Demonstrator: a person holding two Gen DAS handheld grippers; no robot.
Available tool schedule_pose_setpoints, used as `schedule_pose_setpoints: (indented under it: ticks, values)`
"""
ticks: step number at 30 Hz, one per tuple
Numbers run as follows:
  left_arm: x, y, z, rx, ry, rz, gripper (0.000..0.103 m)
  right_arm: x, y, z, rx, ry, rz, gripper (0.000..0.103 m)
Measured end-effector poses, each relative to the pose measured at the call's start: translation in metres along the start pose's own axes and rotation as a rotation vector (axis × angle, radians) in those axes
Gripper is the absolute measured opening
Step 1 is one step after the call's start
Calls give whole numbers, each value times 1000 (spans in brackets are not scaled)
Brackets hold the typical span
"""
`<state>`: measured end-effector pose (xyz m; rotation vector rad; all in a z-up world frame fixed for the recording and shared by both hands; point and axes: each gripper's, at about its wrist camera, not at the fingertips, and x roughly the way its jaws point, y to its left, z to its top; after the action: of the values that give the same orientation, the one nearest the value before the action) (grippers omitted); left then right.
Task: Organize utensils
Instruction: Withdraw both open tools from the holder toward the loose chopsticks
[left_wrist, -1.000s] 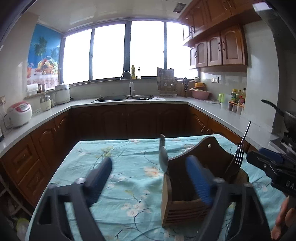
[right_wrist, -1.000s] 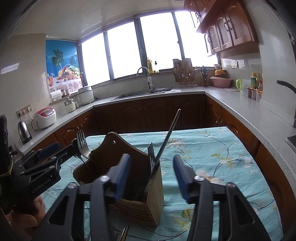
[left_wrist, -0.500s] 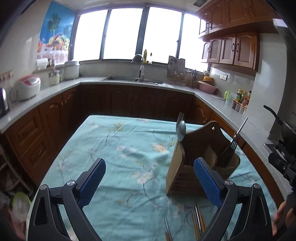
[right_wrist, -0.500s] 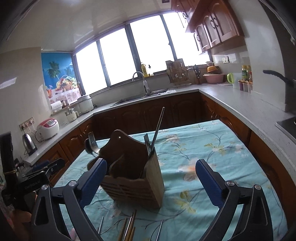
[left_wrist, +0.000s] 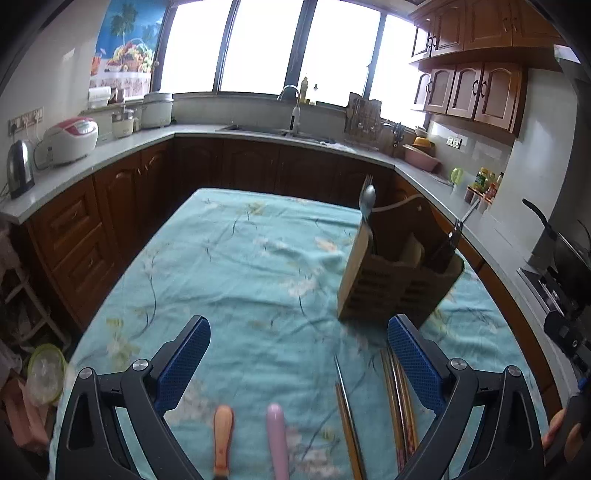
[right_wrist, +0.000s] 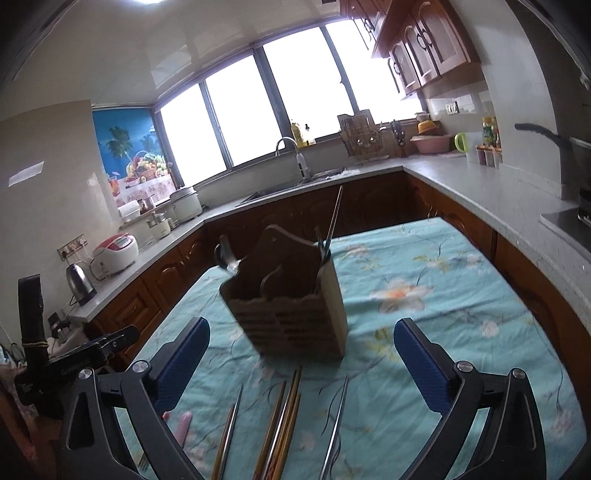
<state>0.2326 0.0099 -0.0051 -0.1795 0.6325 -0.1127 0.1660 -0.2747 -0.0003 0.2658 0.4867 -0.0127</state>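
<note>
1. Loose chopsticks (right_wrist: 282, 417) are lying flat on the floral tablecloth (right_wrist: 424, 295), long axes pointing toward the holder.
2. Wooden utensil holder (right_wrist: 291, 306) is standing upright mid-table, carrying a fork (left_wrist: 366, 201) and spoon handle-down.
3. Left gripper (left_wrist: 299, 363) is hanging wide open, empty.
4. Right gripper (right_wrist: 301, 360) is likewise gaping, holding nothing.

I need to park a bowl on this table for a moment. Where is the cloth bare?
Bare cloth lies left of the wooden holder, out to the table's far edge, and right of it in the right wrist view. The near edge is crowded: chopsticks and two handles.
</note>
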Motion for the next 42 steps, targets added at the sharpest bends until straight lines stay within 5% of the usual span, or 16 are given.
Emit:
schedule_pose_setpoints:
  ticks: [21,42]
  values:
    - [-31,13,-44,-18,124,-5,98,-24,-2,-70,28,141,-45,101]
    - [33,11,-40,-28,259,20,92,24,-9,-76,46,248,-41,93]
